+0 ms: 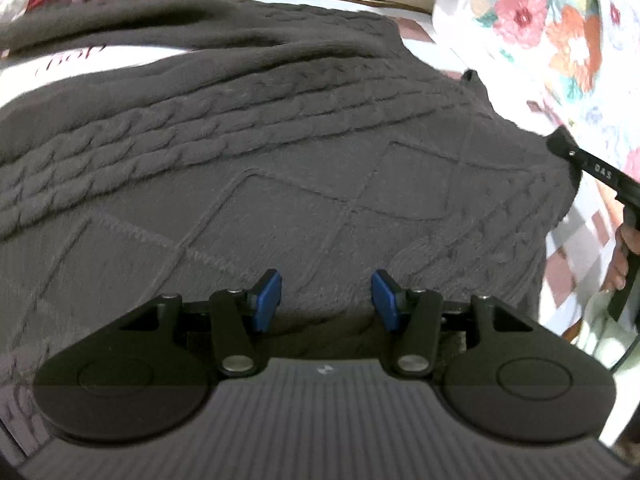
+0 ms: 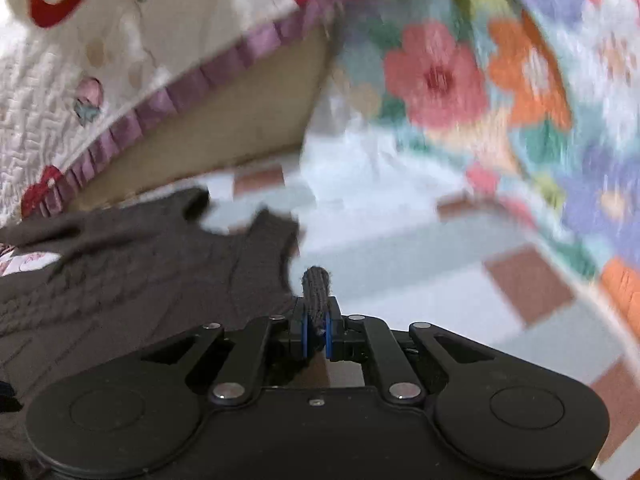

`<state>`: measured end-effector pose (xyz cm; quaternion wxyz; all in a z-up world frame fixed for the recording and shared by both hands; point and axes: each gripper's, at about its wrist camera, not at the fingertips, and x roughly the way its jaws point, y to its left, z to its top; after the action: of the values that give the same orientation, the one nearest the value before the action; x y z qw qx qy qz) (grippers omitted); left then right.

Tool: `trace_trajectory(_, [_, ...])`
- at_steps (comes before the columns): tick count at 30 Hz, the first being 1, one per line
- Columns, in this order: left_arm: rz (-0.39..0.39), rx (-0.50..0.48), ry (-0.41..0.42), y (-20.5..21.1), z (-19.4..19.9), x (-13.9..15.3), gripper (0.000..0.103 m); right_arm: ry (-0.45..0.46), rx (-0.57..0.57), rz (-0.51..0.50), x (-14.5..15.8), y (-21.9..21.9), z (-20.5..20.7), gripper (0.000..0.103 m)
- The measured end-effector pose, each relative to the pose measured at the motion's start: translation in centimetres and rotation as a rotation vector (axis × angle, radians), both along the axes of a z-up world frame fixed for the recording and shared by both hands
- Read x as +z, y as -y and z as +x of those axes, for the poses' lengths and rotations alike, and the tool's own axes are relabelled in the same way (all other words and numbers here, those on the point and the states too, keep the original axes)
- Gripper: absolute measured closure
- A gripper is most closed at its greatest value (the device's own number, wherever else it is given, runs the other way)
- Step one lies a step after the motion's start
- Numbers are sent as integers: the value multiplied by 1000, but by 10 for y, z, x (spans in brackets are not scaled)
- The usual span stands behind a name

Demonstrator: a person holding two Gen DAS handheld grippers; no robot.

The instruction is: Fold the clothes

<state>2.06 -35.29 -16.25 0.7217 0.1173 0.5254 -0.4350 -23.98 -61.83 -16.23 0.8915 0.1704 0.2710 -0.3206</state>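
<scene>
A dark grey cable-knit sweater (image 1: 280, 168) lies spread over the bed and fills most of the left wrist view. My left gripper (image 1: 326, 300) hovers open just above its near part, blue pads (image 1: 267, 300) apart with nothing between them. My right gripper (image 2: 316, 334) is shut on a ribbed edge of the sweater (image 2: 316, 284), which sticks up between its blue pads; the rest of the sweater (image 2: 132, 272) trails to the left. The right gripper's body (image 1: 592, 172) shows at the sweater's right edge, held by a hand (image 1: 624, 264).
The bed has a pale checked sheet (image 2: 420, 272) with brown squares. A floral quilt (image 2: 500, 80) piles up on the right. A white quilted cover with a purple ruffle (image 2: 120, 80) lies at the back left. A white garment with red lettering (image 1: 72, 62) shows under the sweater.
</scene>
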Motion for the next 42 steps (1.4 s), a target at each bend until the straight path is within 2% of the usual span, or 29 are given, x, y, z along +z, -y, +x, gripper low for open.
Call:
trace_trajectory(1, [-7, 17, -6, -3, 2, 2, 53, -8, 12, -53, 5, -3, 1, 95])
trace_trajectory(3, [-5, 67, 25, -11, 1, 8, 53, -28, 27, -73, 0, -1, 6, 95])
trace_trajectory(5, [-17, 123, 121, -25, -9, 24, 53, -97, 18, 12, -25, 10, 16, 95])
trace_trajectory(9, [-63, 170, 134, -56, -19, 47, 52, -17, -66, 106, -26, 12, 1, 93])
trace_trajectory(11, [-45, 197, 140, -74, -19, 54, 51, 11, -106, 156, -22, 13, -8, 88])
trace_trajectory(12, [-29, 229, 145, -84, -17, 55, 51, 18, -110, 173, -19, 12, -12, 83])
trace_trajectory(14, [5, 295, 155, -105, -14, 57, 51, 32, -108, 211, -10, 7, -21, 82])
trace_trajectory(15, [13, 322, 153, -114, -13, 58, 51, 40, -104, 231, -4, 3, -26, 76])
trace_trajectory(16, [5, 341, 137, -122, -12, 59, 51, 47, -95, 253, 1, 0, -31, 62])
trace_trajectory(18, [-10, 379, 107, -139, -10, 62, 51, 65, -55, 301, 9, -11, -39, 41])
trace_trajectory(23, [-54, 463, 23, -178, -7, 67, 46, 29, 18, 513, 3, -30, -45, 39])
trace_trajectory(25, [-103, 433, -45, -177, -9, 66, 44, 16, 34, 583, 1, -41, -45, 39])
trace_trajectory(27, [-113, 405, -62, -170, -14, 67, 44, 18, 60, 615, 2, -54, -44, 39])
trace_trajectory(28, [-103, 399, -37, -166, -18, 69, 44, 17, 82, 613, 5, -61, -41, 39])
trace_trajectory(30, [-65, 397, 82, -158, -28, 81, 44, 19, 116, 612, 9, -71, -35, 39])
trace_trajectory(31, [-59, 373, 108, -155, -31, 85, 43, 21, 129, 615, 9, -75, -32, 39])
trace_trajectory(34, [-64, 288, 81, -144, -37, 87, 40, 9, 157, 618, 10, -84, -25, 39])
trace_trajectory(38, [-5, 211, 46, -129, -51, 70, 39, -35, 181, 623, 6, -95, -20, 39])
trace_trajectory(42, [68, 191, 11, -119, -53, 47, 38, -73, 202, 670, -3, -103, -22, 38])
